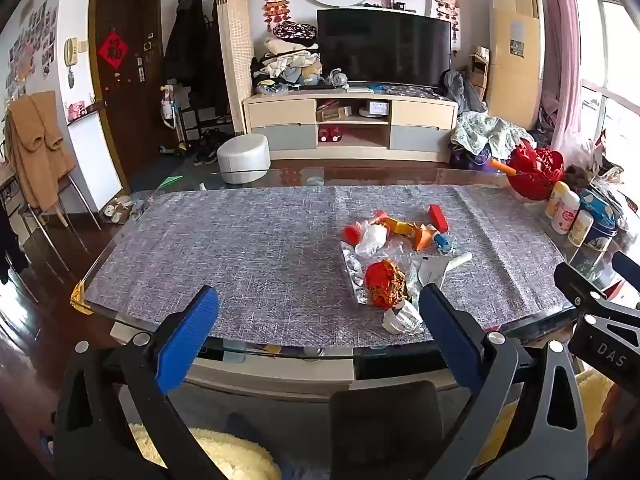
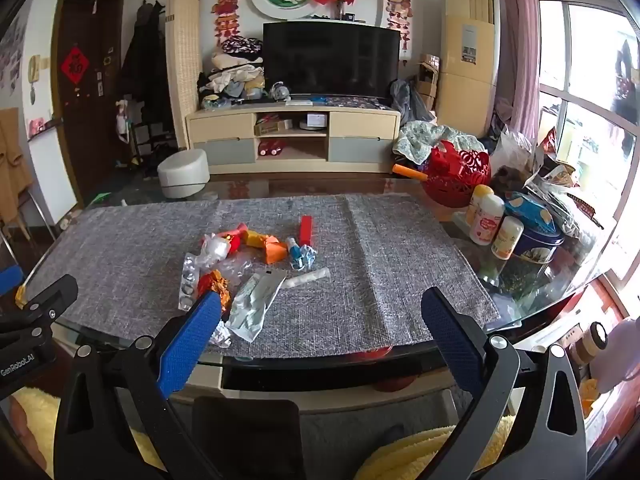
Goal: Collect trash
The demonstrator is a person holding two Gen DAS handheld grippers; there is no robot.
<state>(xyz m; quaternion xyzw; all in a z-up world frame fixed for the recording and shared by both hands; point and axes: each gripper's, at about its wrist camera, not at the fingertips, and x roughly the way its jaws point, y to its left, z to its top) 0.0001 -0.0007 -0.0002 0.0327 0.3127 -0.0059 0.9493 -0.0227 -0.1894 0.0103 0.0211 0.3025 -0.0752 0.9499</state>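
The trash (image 1: 394,256) lies in a loose heap right of centre in the left wrist view, and left of centre in the right wrist view, all of it on the grey mat (image 1: 240,248) that covers the glass bench (image 1: 520,178). The heap holds a crumpled red and gold wrapper (image 1: 386,284), a foil pill strip (image 2: 188,280), a flat pale packet (image 2: 256,304), orange paper scraps (image 2: 272,250), a small red box (image 2: 306,229), and a white tissue wad (image 1: 402,318) near the bench's front edge.

Both tools hang at the bottom of their frames, short of the heap. The left gripper (image 1: 316,312) has its blue fingers (image 1: 188,340) spread wide with nothing between them; the right gripper (image 2: 320,312) is likewise wide apart and empty.

No bin or bag for the trash shows in either view. Judging by the untouched heap, collecting has not begun and every piece is left to gather. The bottles (image 2: 486,220) and red basket (image 2: 456,180) at right look like belongings, not trash.
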